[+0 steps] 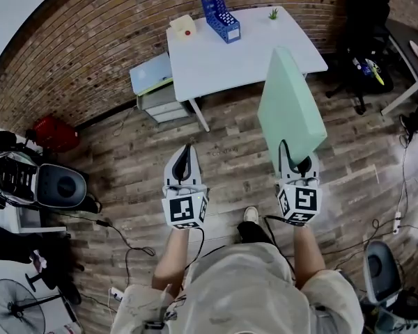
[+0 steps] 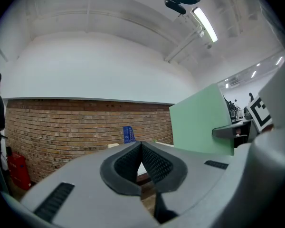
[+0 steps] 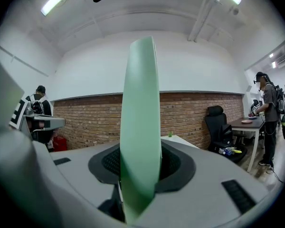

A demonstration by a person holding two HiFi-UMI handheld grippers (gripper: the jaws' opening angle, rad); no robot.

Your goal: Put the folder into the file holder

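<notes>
Carrying step. The right gripper (image 1: 295, 160) is clamped on the lower edge of the upright folder (image 1: 289, 106). The left gripper (image 1: 186, 160), closed and empty, is beside it. The file holder (image 1: 218, 9) stands well ahead on the table (image 1: 265, 47). Hold the folder vertical and line its edge up with a slot before lowering.

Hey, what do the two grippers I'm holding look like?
Left gripper and right gripper match: light grey bodies, black ribbed pads, a cube of black-and-white square markers at the rear, a thin black cable trailing back. Sleeves are short and light.
</notes>
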